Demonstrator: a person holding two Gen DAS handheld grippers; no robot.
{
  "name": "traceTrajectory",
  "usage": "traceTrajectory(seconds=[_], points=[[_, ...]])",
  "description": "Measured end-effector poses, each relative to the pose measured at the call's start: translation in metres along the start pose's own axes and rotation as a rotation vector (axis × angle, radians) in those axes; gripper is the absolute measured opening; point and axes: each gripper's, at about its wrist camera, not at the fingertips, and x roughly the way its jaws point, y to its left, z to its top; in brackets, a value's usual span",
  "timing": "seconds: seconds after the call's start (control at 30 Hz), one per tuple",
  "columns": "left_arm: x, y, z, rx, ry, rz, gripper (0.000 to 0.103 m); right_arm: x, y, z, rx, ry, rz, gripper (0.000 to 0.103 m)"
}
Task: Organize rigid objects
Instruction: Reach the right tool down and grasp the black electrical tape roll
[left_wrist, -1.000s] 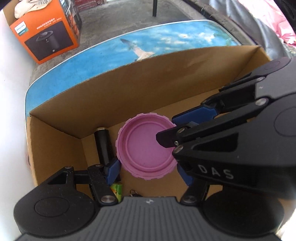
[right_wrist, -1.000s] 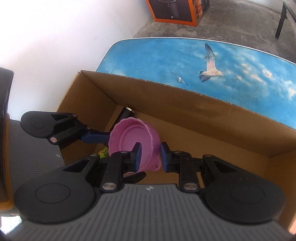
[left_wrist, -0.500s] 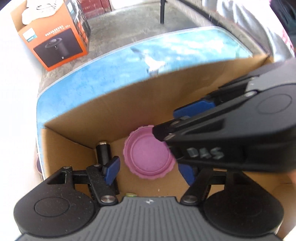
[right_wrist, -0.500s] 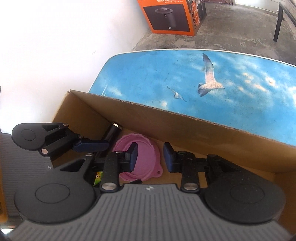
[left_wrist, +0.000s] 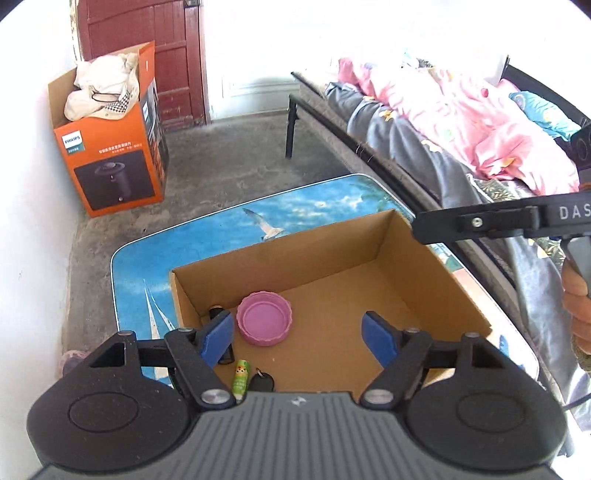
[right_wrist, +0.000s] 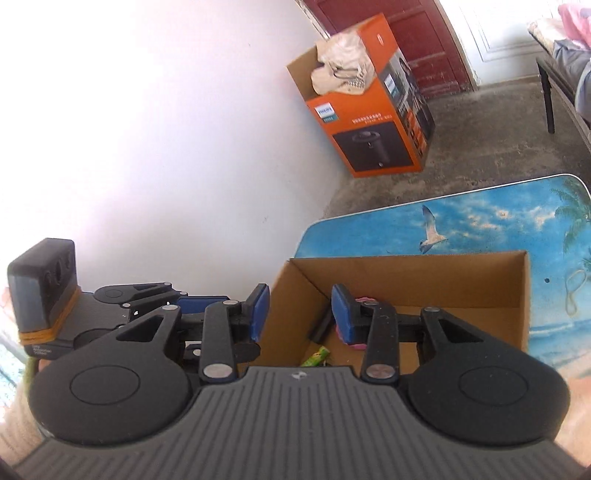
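Cardboard box (left_wrist: 406, 258) holds a pink lid (left_wrist: 264, 323) near its left wall. Above it, left gripper (left_wrist: 299, 334) and right gripper (right_wrist: 299, 312) are both opening, empty.

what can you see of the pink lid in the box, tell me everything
The pink lid is a round, shallow cap that looks like plastic, with a ribbed outer rim and a smooth flat inside. It lies open side up on the floor of the cardboard box, near the left back corner, beside a black cylinder that seems to touch or almost touch it. No gripper holds it. In the right wrist view only a pink sliver shows behind a blue pad.
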Motion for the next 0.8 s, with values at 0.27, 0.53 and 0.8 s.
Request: traceTrajectory(seconds=[0.27, 0.53, 0.8], points=[[-0.008, -0.038, -0.100, -0.004, -0.043, 0.004, 0.080, -0.072, -0.010, -0.111, 0.071, -0.057, -0.054, 0.048], [0.019, -0.115, -0.165, 0.225, -0.100, 0.108, 0.090, -0.027, -0.030, -0.221, 0.120, 0.102, -0.266, 0.048], [0.020, -0.120, -0.158, 0.371, -0.166, 0.214, 0.090, -0.015, -0.022, -0.228, 0.112, 0.074, -0.245, 0.048]])
